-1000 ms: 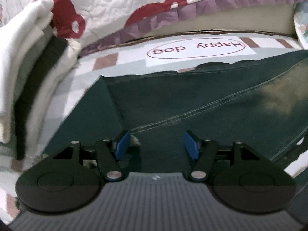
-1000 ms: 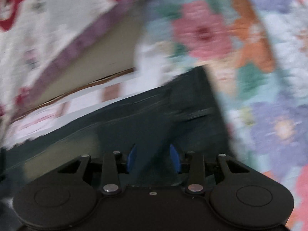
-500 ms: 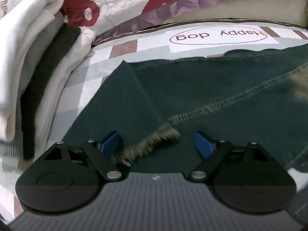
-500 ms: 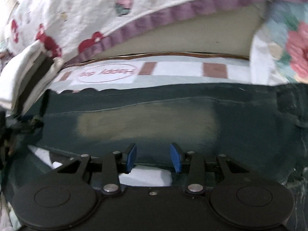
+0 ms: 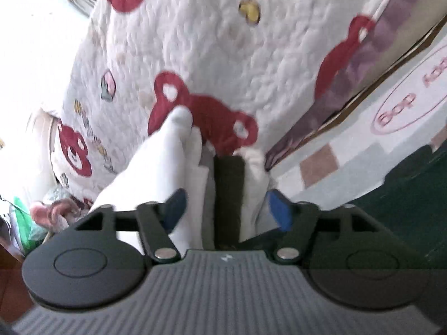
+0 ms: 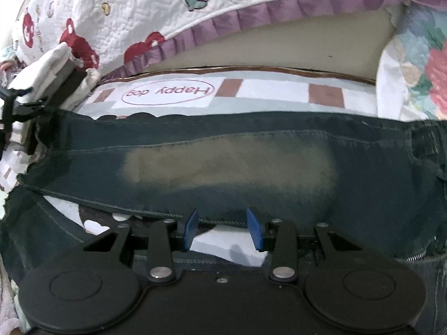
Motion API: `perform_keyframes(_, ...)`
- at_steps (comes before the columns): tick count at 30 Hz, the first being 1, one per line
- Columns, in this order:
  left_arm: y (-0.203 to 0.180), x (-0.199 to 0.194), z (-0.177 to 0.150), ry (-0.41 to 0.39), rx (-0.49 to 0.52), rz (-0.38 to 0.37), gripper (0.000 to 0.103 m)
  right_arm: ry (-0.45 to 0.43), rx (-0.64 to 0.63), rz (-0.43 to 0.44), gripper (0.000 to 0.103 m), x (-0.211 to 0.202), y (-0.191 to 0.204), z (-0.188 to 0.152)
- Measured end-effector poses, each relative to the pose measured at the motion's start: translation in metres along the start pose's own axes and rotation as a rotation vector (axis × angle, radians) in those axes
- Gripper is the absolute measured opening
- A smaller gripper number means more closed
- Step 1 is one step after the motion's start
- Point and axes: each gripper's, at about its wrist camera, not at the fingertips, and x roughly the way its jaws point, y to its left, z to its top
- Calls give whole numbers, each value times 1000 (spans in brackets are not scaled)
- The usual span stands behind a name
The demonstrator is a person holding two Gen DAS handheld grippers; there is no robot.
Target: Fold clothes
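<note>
Dark green jeans point(image 6: 251, 164) with a faded patch lie spread across the bed; a corner shows in the left wrist view point(image 5: 413, 195). My right gripper point(image 6: 223, 227) is open and empty at the near edge of one trouser leg. My left gripper point(image 5: 226, 209) is open and empty, pointing at a stack of folded white and dark clothes point(image 5: 223, 178). The left gripper also shows at the left edge of the right wrist view point(image 6: 16, 106), by the jeans' hem.
A white quilt point(image 5: 223, 50) with red bears and a purple frill point(image 6: 251, 16) rises behind the bed. The sheet reads "Happy dog" point(image 6: 167, 92). A floral pillow point(image 6: 419, 67) lies at the right. The folded stack sits at the left point(image 6: 56, 72).
My left gripper has swung left, away from the jeans' hem, and now faces the folded stack. My right gripper has stayed open at the leg's near edge.
</note>
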Motion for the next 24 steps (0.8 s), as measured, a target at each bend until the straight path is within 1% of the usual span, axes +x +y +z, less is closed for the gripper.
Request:
perform_keyframes(2,-11,-15,-4,9,-32,-98,76,0,13,-17,44,-4,-6,-6)
perform_keyframes(3,-18,-24,-7,23,-67,-170,76,-3,21,-27,44,-7,-10,-10)
perform_keyframes(5,-32,-40,-16,60,-148,-356,76,-17,51,-45,44,-14,-18,-18)
perform_keyframes(7,-50,-53,-24,116,-228,-536,76,-29,90,-73,44,-23,-32,-28)
perform_keyframes(9,-69,-65,-29,166,-283,-660,76,-40,120,-113,44,-32,-47,-37)
perform_keyframes(11,-88,-77,-29,181,-290,-733,75,-53,159,-177,44,-45,-67,-45)
perform_keyframes(12,-98,-85,-28,181,-280,-751,74,-59,179,-210,44,-51,-77,-49)
perform_keyframes(14,-115,-101,-24,178,-271,-786,73,-70,229,-285,44,-65,-99,-57)
perform_keyframes(16,-127,-114,-18,175,-293,-833,73,-78,294,-373,45,-80,-123,-67)
perform_keyframes(18,-141,-125,-7,172,-324,-904,73,-81,371,-426,45,-94,-153,-79)
perform_keyframes(20,-157,-139,10,161,-325,-983,73,-77,407,-442,45,-103,-175,-88)
perform_keyframes(22,-175,-152,30,143,-322,-1061,73,-64,408,-451,45,-109,-193,-92)
perform_keyframes(24,-192,-168,57,116,-317,-1136,73,-51,417,-433,45,-113,-206,-96)
